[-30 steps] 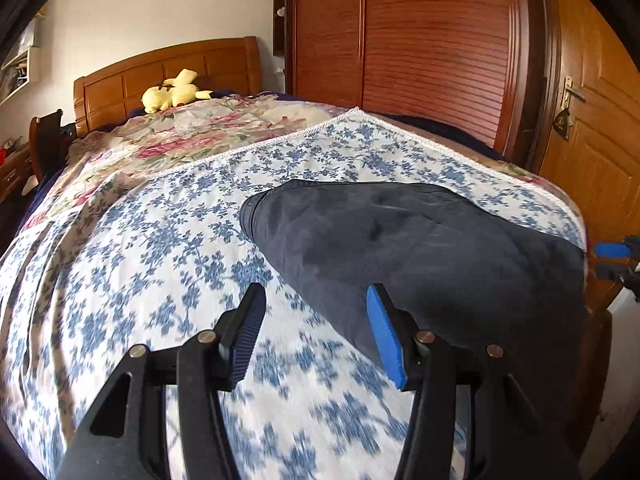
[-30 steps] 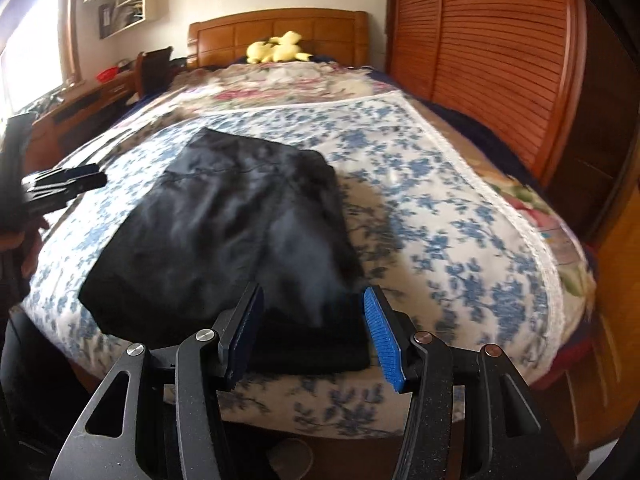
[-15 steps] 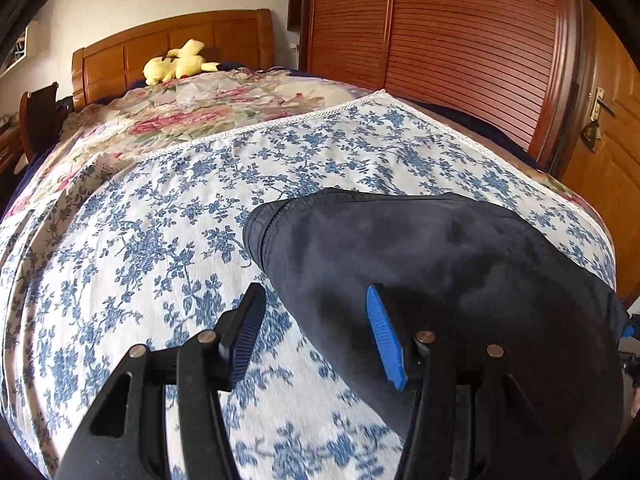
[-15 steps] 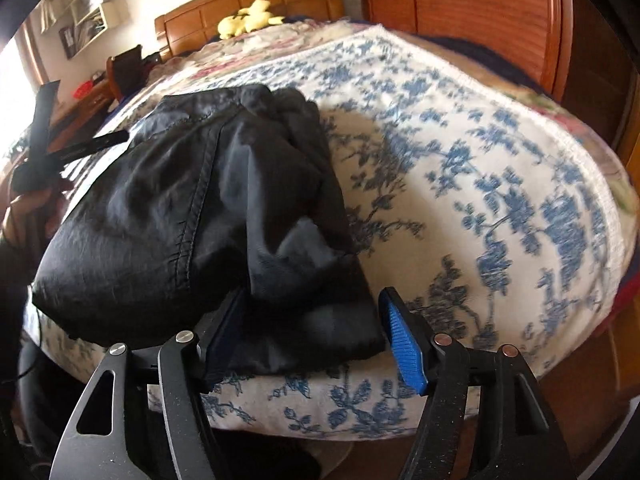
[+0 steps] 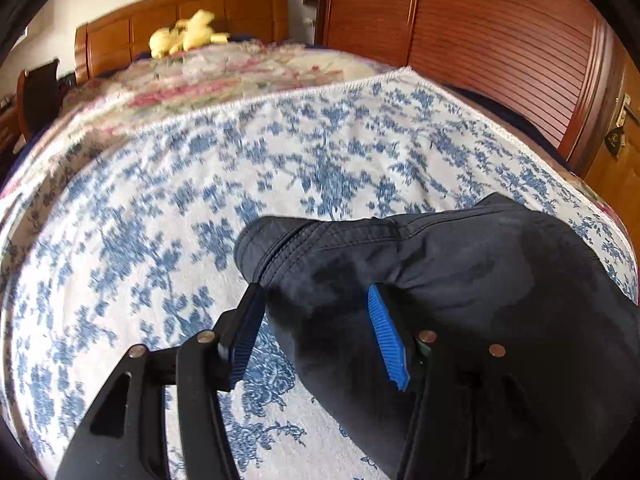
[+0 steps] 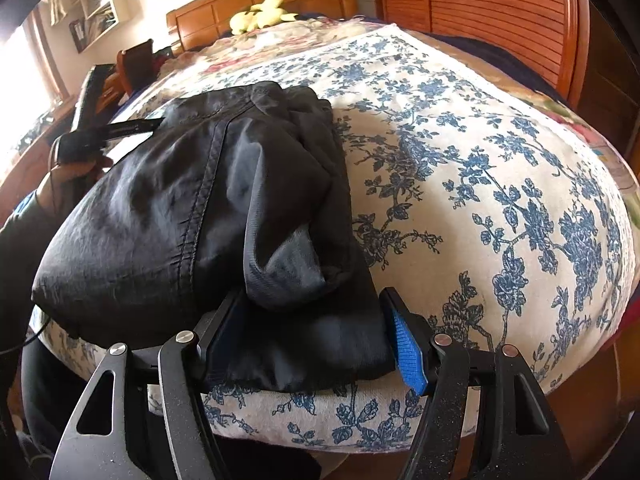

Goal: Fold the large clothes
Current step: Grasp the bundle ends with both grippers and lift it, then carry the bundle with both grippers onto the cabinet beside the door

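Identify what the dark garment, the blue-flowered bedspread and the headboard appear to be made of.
Dark garment: thin woven synthetic, probably nylon; faint sheen, crisp wrinkles, stitched seams. Blue-flowered bedspread: matte, cotton-like printed cloth with a fringed white edge. Headboard: varnished reddish wood; glossy panels.

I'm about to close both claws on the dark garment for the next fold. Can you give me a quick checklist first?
1. Dark garment lies on the floral bedspread, partly folded: ok.
2. Right claw straddles the garment's near edge, cloth between its open fingers: ok.
3. Left claw straddles the garment's far corner, jaws open: ok.
4. Pads pressing on cloth: not ok for either claw.
5. Bedspread beyond the garment free for folding: ok.
6. All layers caught between the right claw's fingers: cannot tell.
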